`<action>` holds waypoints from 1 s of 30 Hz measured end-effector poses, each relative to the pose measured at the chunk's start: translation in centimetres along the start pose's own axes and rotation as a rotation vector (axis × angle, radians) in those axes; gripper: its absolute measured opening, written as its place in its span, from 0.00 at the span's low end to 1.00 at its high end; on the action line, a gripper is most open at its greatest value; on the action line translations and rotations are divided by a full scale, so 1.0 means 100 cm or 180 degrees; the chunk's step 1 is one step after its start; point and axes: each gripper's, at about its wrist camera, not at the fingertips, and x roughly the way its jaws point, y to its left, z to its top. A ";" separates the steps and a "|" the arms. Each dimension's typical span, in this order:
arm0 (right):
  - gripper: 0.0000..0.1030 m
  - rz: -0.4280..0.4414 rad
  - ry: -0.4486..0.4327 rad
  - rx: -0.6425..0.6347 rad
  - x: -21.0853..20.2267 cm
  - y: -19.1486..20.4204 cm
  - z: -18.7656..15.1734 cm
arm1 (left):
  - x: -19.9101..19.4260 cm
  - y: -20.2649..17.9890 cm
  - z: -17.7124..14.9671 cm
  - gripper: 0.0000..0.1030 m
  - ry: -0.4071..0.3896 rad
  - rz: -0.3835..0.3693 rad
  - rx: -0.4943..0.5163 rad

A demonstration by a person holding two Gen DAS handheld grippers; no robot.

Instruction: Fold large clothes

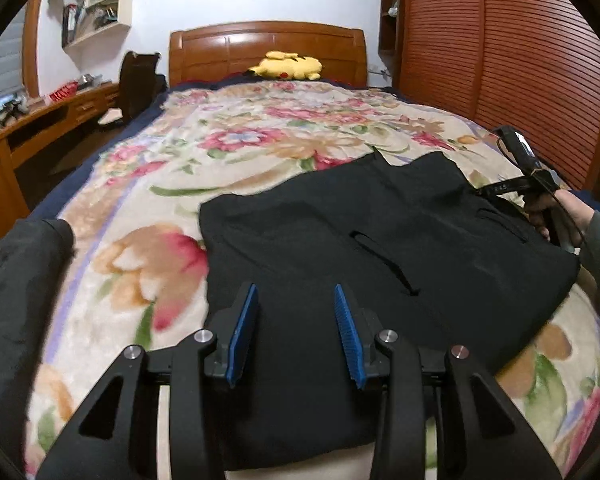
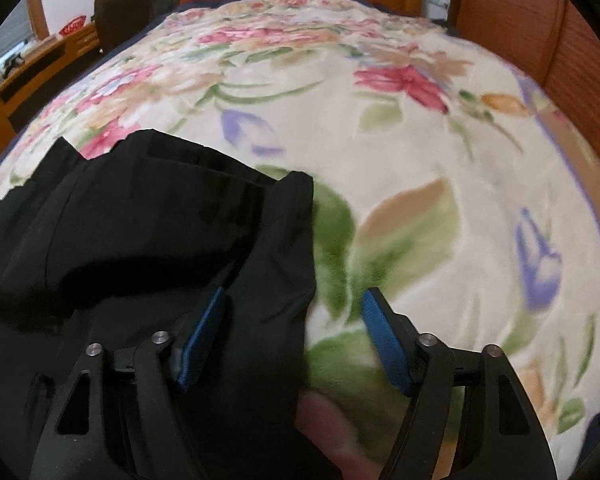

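Left wrist view: black garment [image 1: 340, 240] flat on floral blanket [image 1: 148, 248], partly folded. Left gripper [image 1: 296, 332] jaws wide, empty, over near hem. Right gripper [image 2: 292, 336] jaws wide, straddling right edge. Judgement: pinch both layers, lift evenly, avoid snagging blanket.

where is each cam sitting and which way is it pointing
Left wrist: on the left gripper above the near edge of the black garment, facing the headboard; the right hand shows at the right.
Right wrist: on the right gripper at the garment's right edge, facing the same way; only its open fingers show.
Shared: garment, floral blanket, yellow plush.
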 end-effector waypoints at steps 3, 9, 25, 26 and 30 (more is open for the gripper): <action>0.14 0.0064 -0.0033 -0.0163 -0.005 0.009 0.001 | 0.003 0.003 0.000 0.37 0.0023 -0.0052 -0.0057; 0.01 -0.0168 -0.0550 -0.0353 -0.033 0.021 0.005 | 0.000 0.000 -0.001 0.37 -0.0008 -0.0070 -0.0026; 0.58 -0.0625 -0.0556 -0.0458 -0.054 0.051 0.015 | 0.005 -0.005 -0.007 0.37 0.0074 -0.0004 0.0049; 0.58 -0.0548 -0.0545 -0.0526 -0.053 0.061 0.016 | 0.005 -0.005 -0.008 0.37 0.0082 0.0002 0.0053; 0.58 -0.0082 -0.0491 -0.0876 -0.052 0.119 0.014 | 0.008 -0.003 -0.010 0.37 0.0130 0.0048 0.0034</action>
